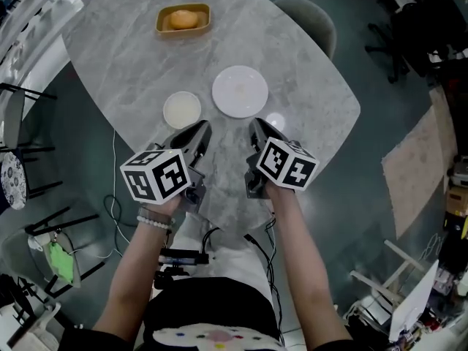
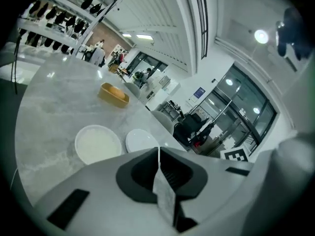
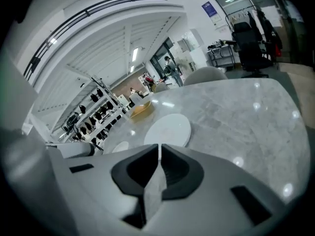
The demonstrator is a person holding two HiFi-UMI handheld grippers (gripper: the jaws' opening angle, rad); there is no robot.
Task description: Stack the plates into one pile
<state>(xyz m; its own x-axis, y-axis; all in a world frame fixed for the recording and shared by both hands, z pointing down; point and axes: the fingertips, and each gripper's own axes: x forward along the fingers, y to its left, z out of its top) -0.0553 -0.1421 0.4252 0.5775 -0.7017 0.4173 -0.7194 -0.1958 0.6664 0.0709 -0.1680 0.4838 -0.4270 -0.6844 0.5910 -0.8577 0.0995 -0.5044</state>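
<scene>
Two plates, not yet piled.

Head view: small cream round plate (image 1: 181, 109) and larger white round plate (image 1: 240, 91) lie just beside each other, apart, near the middle of the grey marbled table (image 1: 314, 101). A yellow rectangular dish (image 1: 183, 19) holding something orange sits well apart at the far edge (no part of the job). The left gripper (image 1: 197, 132) hangs just short of the small cream round plate, and the right gripper (image 1: 257, 129) just short of the larger white round plate. Neither touches a plate.

Left gripper view: jaws together, nothing between them. Both plates lie flat ahead, the small cream round plate (image 2: 97, 143) nearer the camera's left.

Right gripper view: jaws together, likewise empty. The larger white round plate (image 3: 168, 129) lies straight ahead, with a sliver of the small one beyond it to the left.

Handling note, as judgement: the small plate belongs on top, so it is probably the one to lift.
- Part the left jaws first.
- Come in low at the near rim, one jaw above the rim and one below.
- Pinch firmly and keep the plate level.
- Set it centred on the white plate.
- The right gripper could steady the white plate, which may slide on the smooth stone.
</scene>
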